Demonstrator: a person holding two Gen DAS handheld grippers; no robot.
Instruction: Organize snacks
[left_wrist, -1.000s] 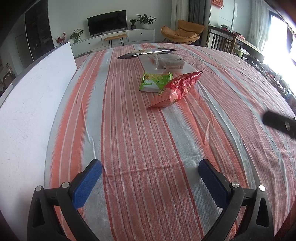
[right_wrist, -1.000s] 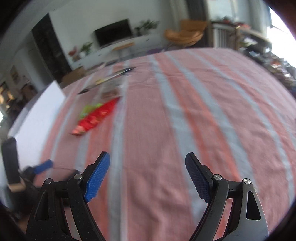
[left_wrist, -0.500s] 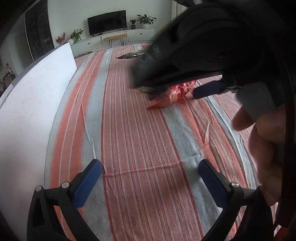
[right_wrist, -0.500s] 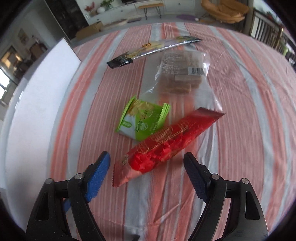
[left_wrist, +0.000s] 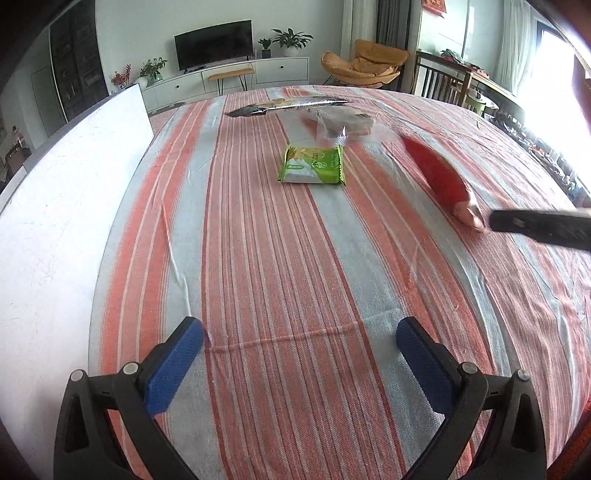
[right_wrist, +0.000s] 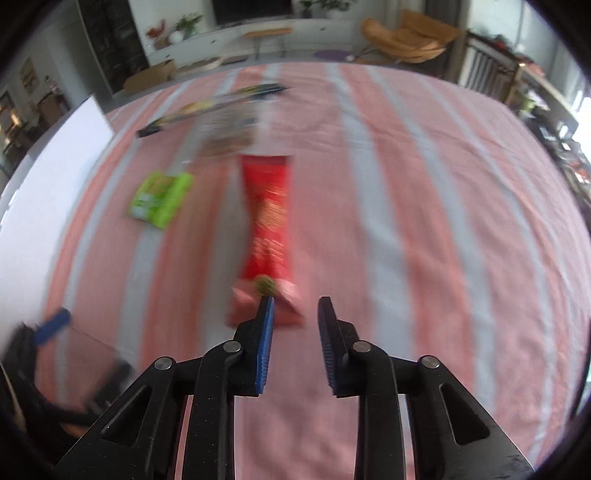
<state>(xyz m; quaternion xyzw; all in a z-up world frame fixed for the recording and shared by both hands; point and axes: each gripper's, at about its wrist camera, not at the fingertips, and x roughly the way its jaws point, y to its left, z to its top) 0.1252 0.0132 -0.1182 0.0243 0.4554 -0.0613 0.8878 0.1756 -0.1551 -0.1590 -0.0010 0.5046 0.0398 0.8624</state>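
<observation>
A red snack packet (right_wrist: 267, 214) lies lengthwise on the striped tablecloth (left_wrist: 258, 258), in line with my right gripper (right_wrist: 293, 301). Its jaws are closing. The packet's pale near end sits under the left fingertip and partly in the gap, and a gap still shows beside the right pad. In the left wrist view the red packet (left_wrist: 439, 177) is blurred at the right. A green packet (left_wrist: 314, 164), a clear biscuit bag (left_wrist: 343, 123) and a long dark packet (left_wrist: 288, 105) lie farther back. My left gripper (left_wrist: 299, 354) hangs open over bare cloth.
A white board (left_wrist: 55, 221) stands along the table's left side. Chairs and a cluttered side table (left_wrist: 461, 74) stand beyond the far right edge. Striped cloth stretches between my left gripper and the snacks.
The right gripper swept in over the snacks and its jaws narrowed. The red packet left the green one, swung right and now points along the right gripper. The left gripper stayed put.
</observation>
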